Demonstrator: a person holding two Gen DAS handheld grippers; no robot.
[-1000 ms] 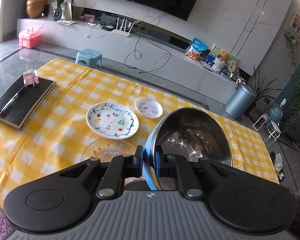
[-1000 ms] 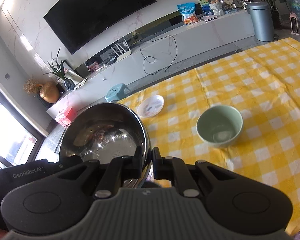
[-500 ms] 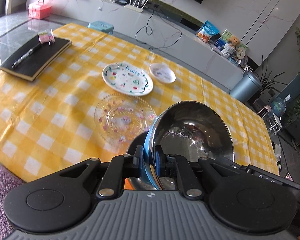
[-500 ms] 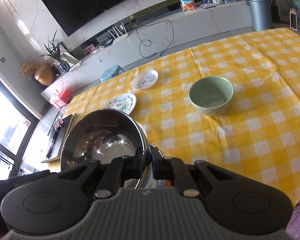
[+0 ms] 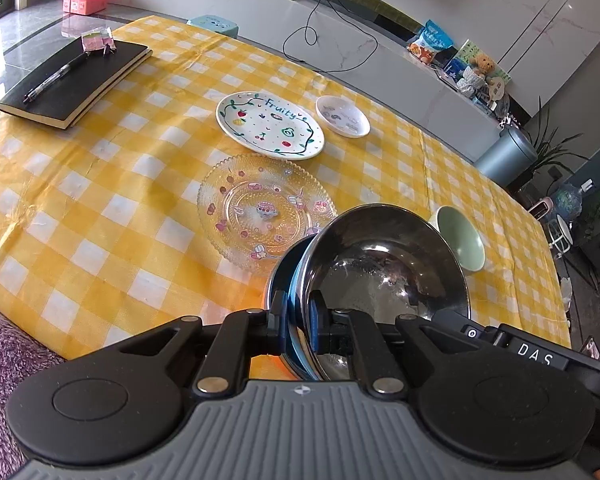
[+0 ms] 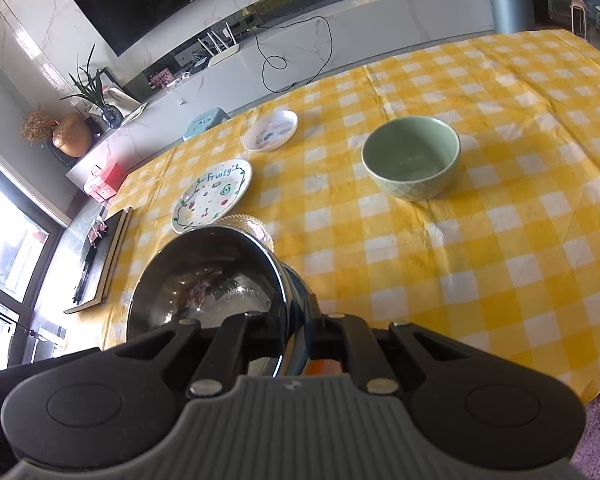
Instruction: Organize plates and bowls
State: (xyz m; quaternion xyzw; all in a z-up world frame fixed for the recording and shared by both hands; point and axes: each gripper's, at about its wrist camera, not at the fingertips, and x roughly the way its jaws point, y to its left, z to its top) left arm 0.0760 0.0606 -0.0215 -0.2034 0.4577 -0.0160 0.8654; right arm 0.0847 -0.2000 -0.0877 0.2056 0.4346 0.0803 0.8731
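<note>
Above the checked tablecloth (image 5: 100, 208), both grippers' fingers (image 5: 278, 312) (image 6: 278, 312) pinch the steel bowl's (image 5: 384, 264) rim, nearly closed.

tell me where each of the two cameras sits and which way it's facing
Left wrist: sits on the left gripper, looking down its fingers at the yellow checked tablecloth; its fingers clamp the shiny steel bowl's rim.
Right wrist: sits on the right gripper, facing the pale green ceramic bowl; its fingers pinch the opposite rim.
Shared: steel bowl, green bowl, white "Fruity" plate, small white dish.
</note>
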